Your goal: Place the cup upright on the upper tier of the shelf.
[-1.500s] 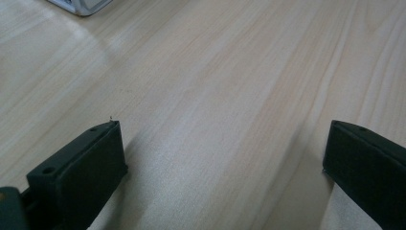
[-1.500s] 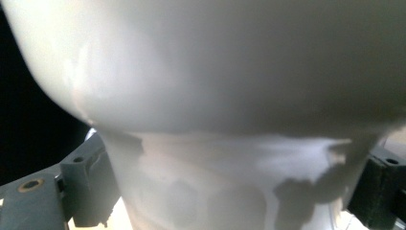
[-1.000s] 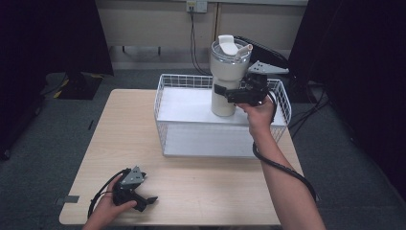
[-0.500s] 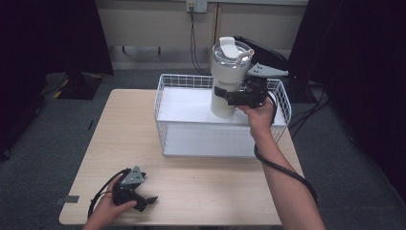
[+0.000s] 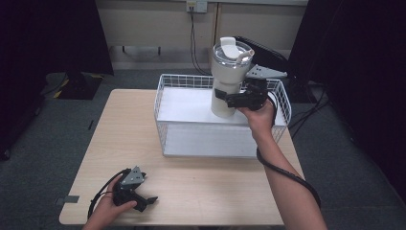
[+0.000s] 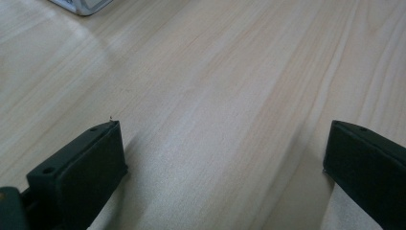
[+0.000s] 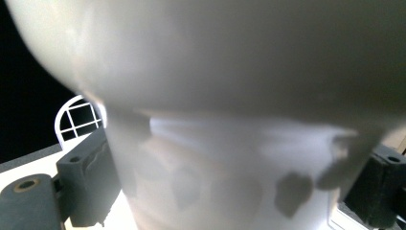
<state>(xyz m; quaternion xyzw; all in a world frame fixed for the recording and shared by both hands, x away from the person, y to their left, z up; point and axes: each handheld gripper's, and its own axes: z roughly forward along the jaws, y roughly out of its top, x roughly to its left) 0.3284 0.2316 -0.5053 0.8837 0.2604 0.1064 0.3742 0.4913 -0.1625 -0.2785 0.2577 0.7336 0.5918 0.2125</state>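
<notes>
A tall white tumbler [image 5: 228, 76] with a clear lid is held upright above the white wire basket [image 5: 165, 103], its base just over the basket's floor at the right. My right gripper [image 5: 229, 97] is shut on the tumbler's narrow lower part. In the right gripper view the tumbler [image 7: 230, 143] sits between the two black jaws. My left gripper [image 5: 143, 199] rests low on the wooden table [image 5: 115, 139] near the front left edge, held by a hand. Its jaws stand wide apart over bare wood [image 6: 225, 120], so it is open with nothing between them.
The wire basket stands at the back right of the table, with a white liner inside. Cables trail from both grippers. Dark curtains and a wall with a socket lie behind the table. A corner of the basket [image 6: 81, 5] shows far off in the left gripper view.
The right gripper has lifted the tumbler a little higher over the basket. The left gripper has stayed where it was.
</notes>
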